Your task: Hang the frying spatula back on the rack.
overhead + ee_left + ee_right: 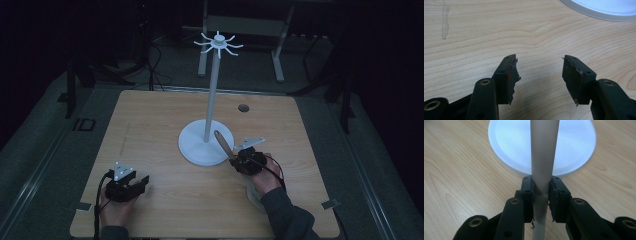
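Note:
A white stand rises from the middle of the wooden table (150, 115): a round base (196, 147), a thin pole (211, 95) and a ring of hooks (218, 42) at the top. My right gripper (234, 159) is shut on a long pale utensil (222, 141) just right of the base, and its rounded brown end points up and away over the base's edge. In the right gripper view the utensil's handle (544, 150) runs between the shut jaws of my right gripper (541, 192), over the base (509, 150). My left gripper (145, 180) is at the table's near left, and the left gripper (539, 72) is open, holding nothing.
A dark round hole (243, 107) is in the table's far right part. Bits of tape (84, 206) mark the near corners. A faint scuff (445, 22) lies on the wood. The base's rim (604, 11) is ahead of the left gripper. Grey frame legs (278, 55) stand behind the table.

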Available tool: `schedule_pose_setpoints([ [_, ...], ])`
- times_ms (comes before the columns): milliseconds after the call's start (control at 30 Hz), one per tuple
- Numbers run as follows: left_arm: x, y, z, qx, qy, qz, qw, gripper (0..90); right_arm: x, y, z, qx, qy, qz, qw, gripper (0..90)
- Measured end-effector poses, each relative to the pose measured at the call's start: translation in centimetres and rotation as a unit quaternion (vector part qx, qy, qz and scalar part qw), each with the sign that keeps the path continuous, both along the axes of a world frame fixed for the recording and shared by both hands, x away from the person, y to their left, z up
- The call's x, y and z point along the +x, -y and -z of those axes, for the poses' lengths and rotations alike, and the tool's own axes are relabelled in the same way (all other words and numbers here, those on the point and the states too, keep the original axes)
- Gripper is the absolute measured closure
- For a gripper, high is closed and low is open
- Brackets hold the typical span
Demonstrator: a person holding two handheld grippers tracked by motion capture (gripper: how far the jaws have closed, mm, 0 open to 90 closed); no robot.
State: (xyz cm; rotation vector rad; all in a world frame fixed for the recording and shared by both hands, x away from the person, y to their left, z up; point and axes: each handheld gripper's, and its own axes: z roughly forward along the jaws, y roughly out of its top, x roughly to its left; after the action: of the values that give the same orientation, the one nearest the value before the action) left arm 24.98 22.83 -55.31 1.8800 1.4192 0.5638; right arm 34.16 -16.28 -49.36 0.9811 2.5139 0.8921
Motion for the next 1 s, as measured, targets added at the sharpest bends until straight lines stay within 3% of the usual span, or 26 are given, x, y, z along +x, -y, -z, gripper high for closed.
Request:
schedule_pose_setpoints([
  [500, 0.0, 0.0, 0.0, -0.001, 0.002, -0.002, 1.0, 45.3, -1.3, 1.5, -2.2, 0.064, 0.064, 0.007, 0.9958, 74.9],
  [767, 0.0, 0.0, 0.0, -0.002, 0.003, -0.003, 1.0, 44.8, -1.8, 2.0, -3.2, 0.106, 0.095, 0.013, 0.9898, 74.9],
  [1000, 0.0, 0.0, 0.0, -0.002, 0.003, -0.004, 1.0, 44.6, -1.9, 2.1, -3.7, 0.126, 0.113, 0.013, 0.9855, 75.0],
])
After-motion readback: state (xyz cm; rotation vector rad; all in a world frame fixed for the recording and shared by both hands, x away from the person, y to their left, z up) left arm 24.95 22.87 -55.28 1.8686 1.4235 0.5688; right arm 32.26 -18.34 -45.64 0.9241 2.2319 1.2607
